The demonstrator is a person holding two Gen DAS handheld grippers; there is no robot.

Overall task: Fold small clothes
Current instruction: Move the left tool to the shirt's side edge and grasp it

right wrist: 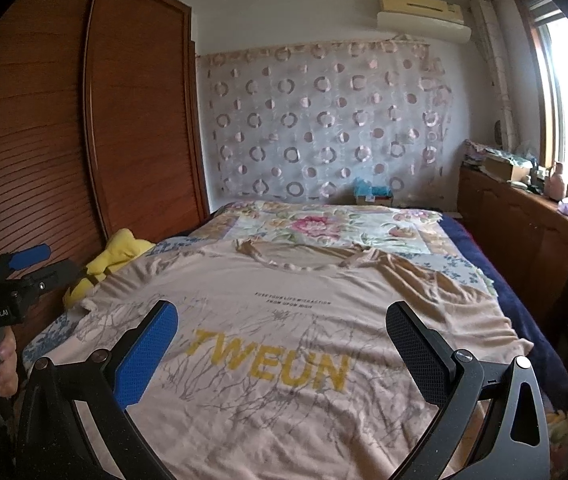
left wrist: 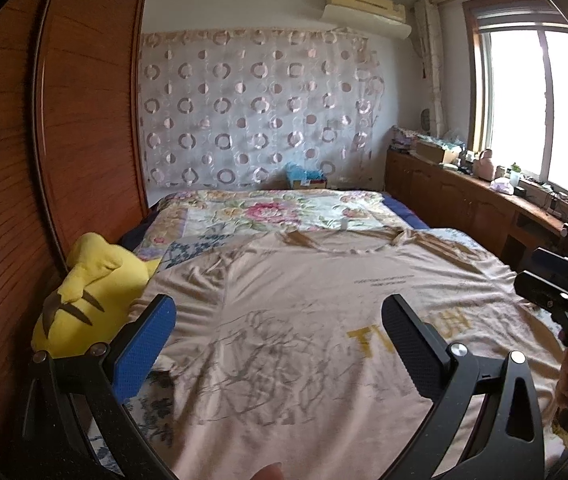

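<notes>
A beige T-shirt [left wrist: 304, 320] [right wrist: 304, 320] lies spread flat on the bed, front up, collar at the far end, with yellow letters "TWEUN" and a grey branch print. My left gripper [left wrist: 280, 316] hovers open above the shirt's left half, nothing between its blue and black pads. My right gripper [right wrist: 282, 320] hangs open over the shirt's middle, also holding nothing. In the left wrist view the right gripper [left wrist: 552, 292] shows at the right edge; in the right wrist view the left gripper [right wrist: 24, 268] shows at the left, held by a hand [right wrist: 0, 356].
A yellow plush toy [left wrist: 88, 292] [right wrist: 120, 256] lies at the bed's left side against a wooden wardrobe [left wrist: 84, 120]. A floral quilt [left wrist: 268, 212] covers the bed beyond the shirt. A wooden cabinet [left wrist: 464, 200] with small items runs along the right under the window.
</notes>
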